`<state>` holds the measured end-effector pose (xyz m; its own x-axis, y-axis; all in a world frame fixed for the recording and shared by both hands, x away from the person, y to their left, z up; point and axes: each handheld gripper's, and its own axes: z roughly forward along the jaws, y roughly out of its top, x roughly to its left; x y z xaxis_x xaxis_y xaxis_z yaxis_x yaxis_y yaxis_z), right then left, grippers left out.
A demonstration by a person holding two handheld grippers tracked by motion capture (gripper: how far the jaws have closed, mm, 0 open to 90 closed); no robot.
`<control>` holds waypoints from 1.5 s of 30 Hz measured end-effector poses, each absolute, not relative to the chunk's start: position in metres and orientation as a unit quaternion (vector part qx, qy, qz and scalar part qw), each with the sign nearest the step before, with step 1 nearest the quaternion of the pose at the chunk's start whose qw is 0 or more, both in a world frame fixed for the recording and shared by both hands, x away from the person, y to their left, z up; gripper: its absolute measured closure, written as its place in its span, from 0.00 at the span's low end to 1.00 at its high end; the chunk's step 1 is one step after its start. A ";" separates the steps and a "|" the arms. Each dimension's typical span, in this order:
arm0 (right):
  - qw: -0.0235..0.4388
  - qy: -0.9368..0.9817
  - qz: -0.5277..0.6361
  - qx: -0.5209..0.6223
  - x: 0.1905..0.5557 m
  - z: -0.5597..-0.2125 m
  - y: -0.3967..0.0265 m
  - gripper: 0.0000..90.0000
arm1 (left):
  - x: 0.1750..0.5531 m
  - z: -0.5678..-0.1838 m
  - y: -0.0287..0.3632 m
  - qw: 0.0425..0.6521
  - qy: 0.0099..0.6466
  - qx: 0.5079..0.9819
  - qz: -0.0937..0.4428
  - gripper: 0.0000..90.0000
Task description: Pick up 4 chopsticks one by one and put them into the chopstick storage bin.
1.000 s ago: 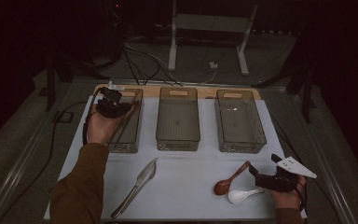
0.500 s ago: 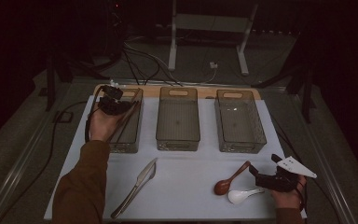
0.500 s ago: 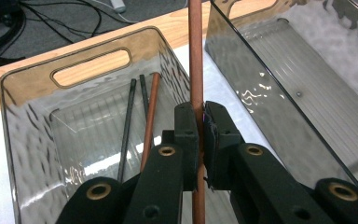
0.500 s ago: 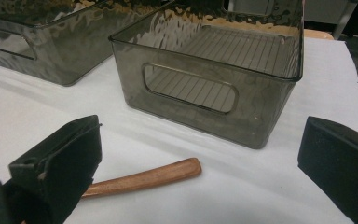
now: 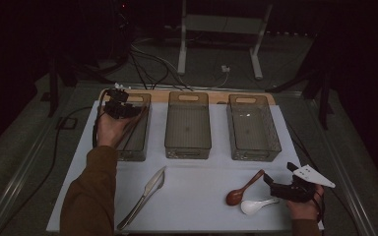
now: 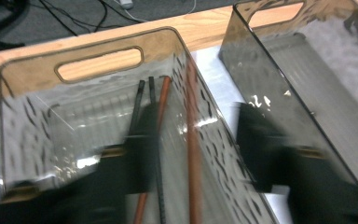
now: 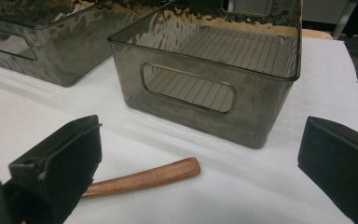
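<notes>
Both of my grippers show in the high view: my left gripper (image 5: 119,106) hangs over the far end of the left bin (image 5: 139,147), at about 10 o'clock on the mat, and its jaws have just been opening, so they now stand apart with nothing pinched between them. Below them, inside that bin, lie the chopsticks (image 6: 160,121); I count two reddish-brown sticks and two thin dark ones in the left gripper view, though blur makes the count unsure. Their long axes run lengthwise down the bin, toward its handle slot at 12 o'clock. My right gripper (image 5: 281,187) rests at about 4 o'clock with its jaws spread wide and empty, just beside one wooden spoon (image 5: 245,187) and one white spoon (image 5: 257,205). The wooden spoon's handle points up toward 1 o'clock. One table knife (image 5: 143,196) lies near 7 o'clock, tip toward 1 o'clock. Three smoky clear bins stand in a row; the middle bin (image 5: 188,147) and the right bin (image 5: 270,142) hold nothing. A white mat (image 5: 197,201) covers a wooden table (image 5: 157,93). Beyond it the room is dark, with cables (image 5: 147,64) and a white stand (image 5: 216,24) on the floor.
</notes>
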<state>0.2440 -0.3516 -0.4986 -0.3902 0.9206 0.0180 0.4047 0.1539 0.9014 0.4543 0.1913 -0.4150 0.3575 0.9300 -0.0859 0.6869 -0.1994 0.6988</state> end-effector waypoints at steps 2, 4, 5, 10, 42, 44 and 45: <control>0.289 0.703 0.448 0.471 0.244 -0.499 -0.352 0.00 | 0.452 -0.413 0.193 0.342 0.539 0.748 0.184 0.26; 0.288 0.703 0.448 0.472 0.244 -0.499 -0.352 0.00 | 0.450 -0.411 0.195 0.349 0.541 0.742 0.188 0.19; 0.288 0.703 0.448 0.471 0.244 -0.499 -0.352 0.00 | 0.448 -0.409 0.196 0.349 0.541 0.741 0.190 0.18; 0.288 0.704 0.447 0.472 0.244 -0.498 -0.351 0.00 | 0.441 -0.405 0.194 0.362 0.526 0.746 0.187 0.06; 0.289 0.704 0.446 0.470 0.243 -0.498 -0.350 0.00 | 0.370 -0.392 0.193 0.431 0.455 0.759 0.179 0.01; 0.289 0.704 0.446 0.470 0.243 -0.498 -0.350 0.00 | 0.365 -0.393 0.194 0.432 0.450 0.761 0.178 0.01; 0.289 0.704 0.446 0.471 0.243 -0.498 -0.350 0.00 | 0.362 -0.395 0.194 0.431 0.450 0.761 0.181 0.01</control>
